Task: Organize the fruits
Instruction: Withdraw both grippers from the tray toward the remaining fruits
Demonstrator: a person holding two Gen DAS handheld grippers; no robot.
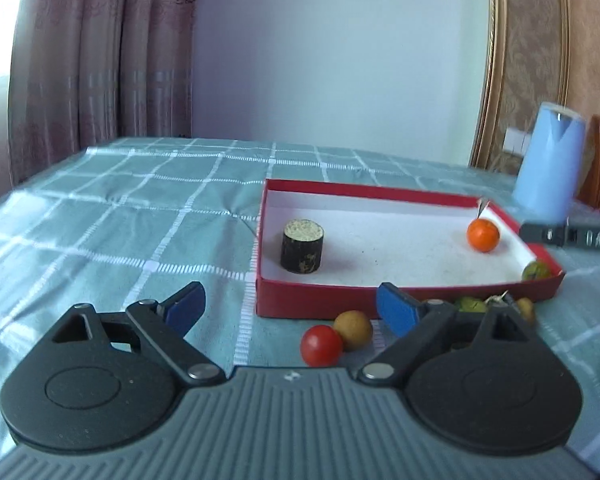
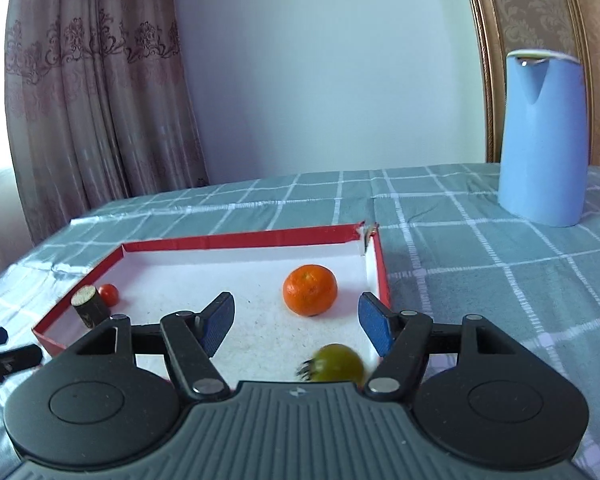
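A shallow red box with a white floor (image 1: 320, 294) (image 2: 220, 238) lies on the checked cloth. In it are an orange mandarin (image 1: 483, 234) (image 2: 309, 289), a dark cylinder with a pale top (image 1: 303, 251) (image 2: 89, 307) and a green tomato (image 1: 536, 270) (image 2: 336, 363). In the right wrist view a small red tomato (image 2: 109, 294) shows beside the cylinder. My left gripper (image 1: 290, 312) is open and empty in front of the box, near a red tomato (image 1: 321, 345) and a yellow fruit (image 1: 353, 329). My right gripper (image 2: 296, 322) is open above the box, with the blurred green tomato just below it.
A light blue jug (image 1: 550, 162) (image 2: 542, 136) stands on the cloth to the right of the box. More small green and yellow fruits (image 1: 496, 305) lie behind my left gripper's right finger. The other gripper's dark fingers (image 2: 4, 354) show at the left edge. Curtains hang behind the table.
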